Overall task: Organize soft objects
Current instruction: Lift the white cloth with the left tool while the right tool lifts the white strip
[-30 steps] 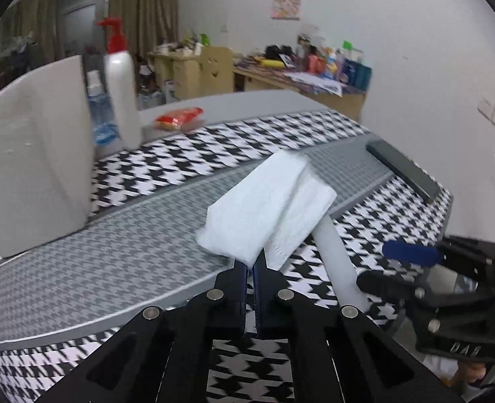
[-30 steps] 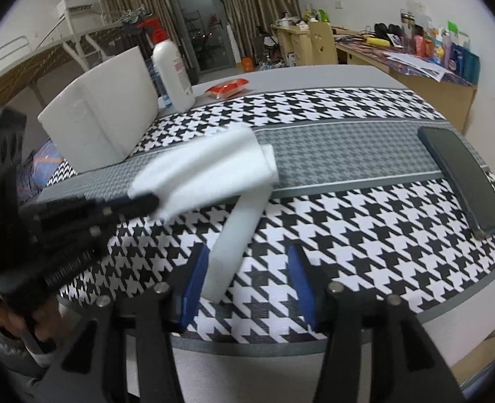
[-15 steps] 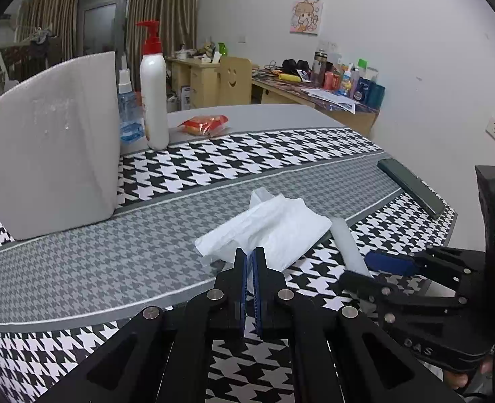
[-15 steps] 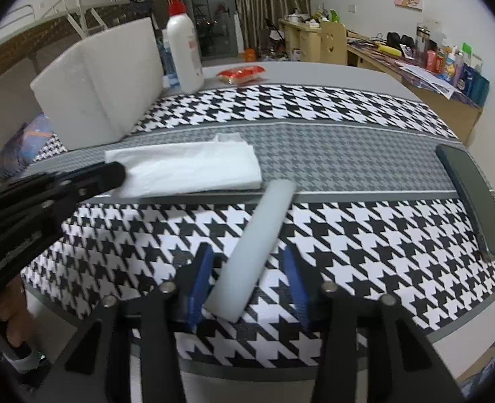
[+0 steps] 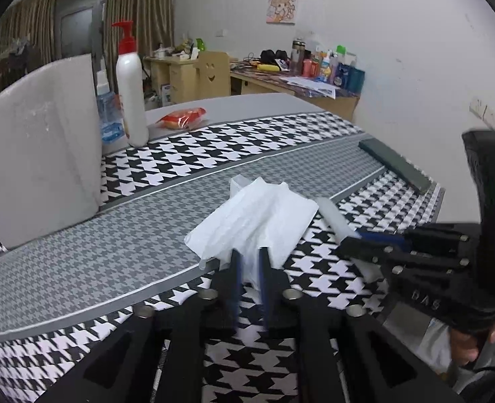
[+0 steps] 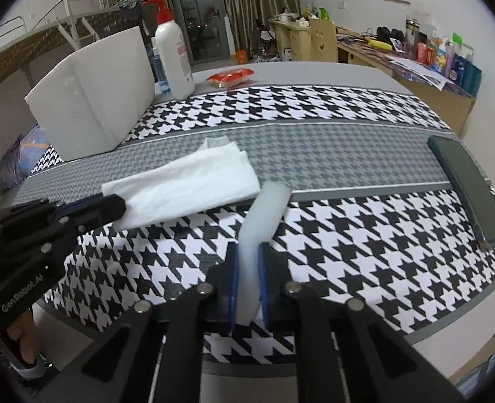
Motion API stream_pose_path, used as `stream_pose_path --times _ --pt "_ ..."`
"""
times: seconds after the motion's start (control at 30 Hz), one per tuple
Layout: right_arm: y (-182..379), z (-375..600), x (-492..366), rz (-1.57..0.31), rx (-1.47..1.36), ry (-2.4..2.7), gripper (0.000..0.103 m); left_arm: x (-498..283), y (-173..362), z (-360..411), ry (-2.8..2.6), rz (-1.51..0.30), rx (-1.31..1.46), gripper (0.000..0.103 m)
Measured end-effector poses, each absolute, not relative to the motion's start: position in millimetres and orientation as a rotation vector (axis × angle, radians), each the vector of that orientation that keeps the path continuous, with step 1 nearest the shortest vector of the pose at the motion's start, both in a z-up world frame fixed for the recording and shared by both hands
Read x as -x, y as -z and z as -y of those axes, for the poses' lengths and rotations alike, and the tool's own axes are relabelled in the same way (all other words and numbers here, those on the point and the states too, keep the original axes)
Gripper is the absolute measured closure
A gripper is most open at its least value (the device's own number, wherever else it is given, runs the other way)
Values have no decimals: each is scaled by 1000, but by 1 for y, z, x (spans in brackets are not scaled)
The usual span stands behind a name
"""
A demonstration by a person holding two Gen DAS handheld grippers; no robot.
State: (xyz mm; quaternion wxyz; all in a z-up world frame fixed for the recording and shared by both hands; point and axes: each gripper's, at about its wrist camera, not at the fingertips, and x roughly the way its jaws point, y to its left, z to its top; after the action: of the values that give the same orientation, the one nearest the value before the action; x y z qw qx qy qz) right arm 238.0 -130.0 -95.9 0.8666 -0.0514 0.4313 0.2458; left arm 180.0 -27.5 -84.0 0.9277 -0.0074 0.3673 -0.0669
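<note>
The right gripper (image 6: pixel 247 280) is squeezing the near end of the soft, light foam strip (image 6: pixel 264 215) lying beside the limp folded tissue (image 6: pixel 187 184), whose near edge the left gripper (image 5: pixel 249 268), jaws just parting, is releasing.

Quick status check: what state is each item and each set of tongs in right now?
Left tongs: just opening, tissue edge between them.
Right tongs: shut on the foam strip.
Tissue: folded, flat on the table.
Foam strip: far end on the table.
Pump bottle: upright.
Phone: flat, screen dark.
</note>
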Motion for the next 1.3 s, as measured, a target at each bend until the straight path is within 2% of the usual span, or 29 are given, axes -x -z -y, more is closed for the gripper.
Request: stream_pose_path --times 0.07,0.1,0.27,0.57,1.0,1.2,1.3 --pt "94 132 -237 -900 101 -512 89 -177 82 29 123 -739 -5 40" --pt "93 132 -236 -897 99 -512 89 -176 80 28 123 -726 -4 35" --pt "83 138 -231 -869 80 -512 89 -180 72 35 138 -709 -60 29" --pt "81 151 -227 -862 47 -498 89 -212 81 47 201 -763 -119 29" --pt "80 159 -225 -854 29 -501 89 -234 102 47 256 -879 -52 29" --pt "80 162 -224 -849 25 -507 89 -237 107 48 258 -898 -57 47" --pt "80 162 -223 -846 25 -510 89 -239 106 45 226 -901 -56 65"
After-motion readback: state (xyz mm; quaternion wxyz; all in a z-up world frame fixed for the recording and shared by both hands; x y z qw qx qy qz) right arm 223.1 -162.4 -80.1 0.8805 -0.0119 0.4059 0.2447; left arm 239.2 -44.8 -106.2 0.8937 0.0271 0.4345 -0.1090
